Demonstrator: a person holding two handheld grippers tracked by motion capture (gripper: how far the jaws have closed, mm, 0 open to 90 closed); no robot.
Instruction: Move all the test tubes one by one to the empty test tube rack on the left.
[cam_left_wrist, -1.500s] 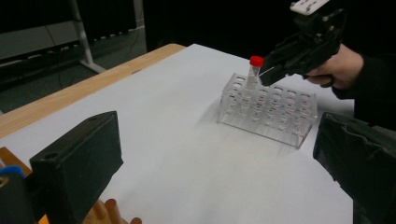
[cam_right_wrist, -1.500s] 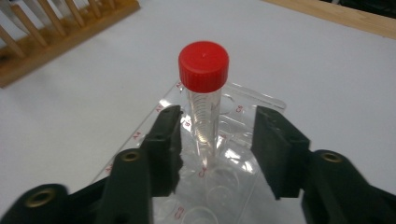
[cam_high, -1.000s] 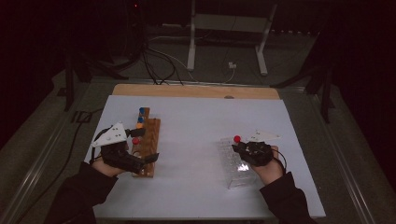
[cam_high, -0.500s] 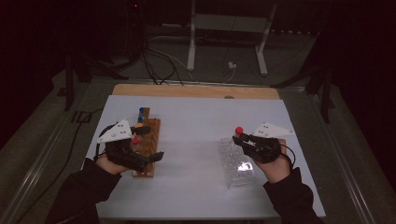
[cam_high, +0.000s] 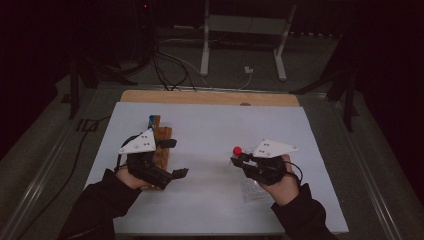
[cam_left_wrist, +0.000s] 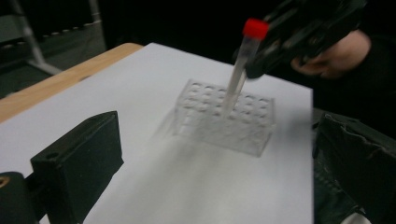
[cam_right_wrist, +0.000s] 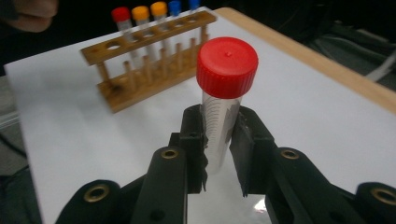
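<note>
Red-capped tube (cam_right_wrist: 223, 100) pinched just below its cap by the right gripper (cam_right_wrist: 219, 140), jaws pressed on its clear body; tip now clear of the clear plastic rack (cam_left_wrist: 224, 116) beneath the gripper. A second ago that gripper sat low over the rack; it has since lifted, so the tube is pulled out and looks ready to carry. Wooden rack (cam_right_wrist: 149, 60) ahead of it has a free hole beside its own tubes. Left gripper (cam_high: 172, 159) spread, empty, beside the wooden rack on the table (cam_high: 210, 200)
</note>
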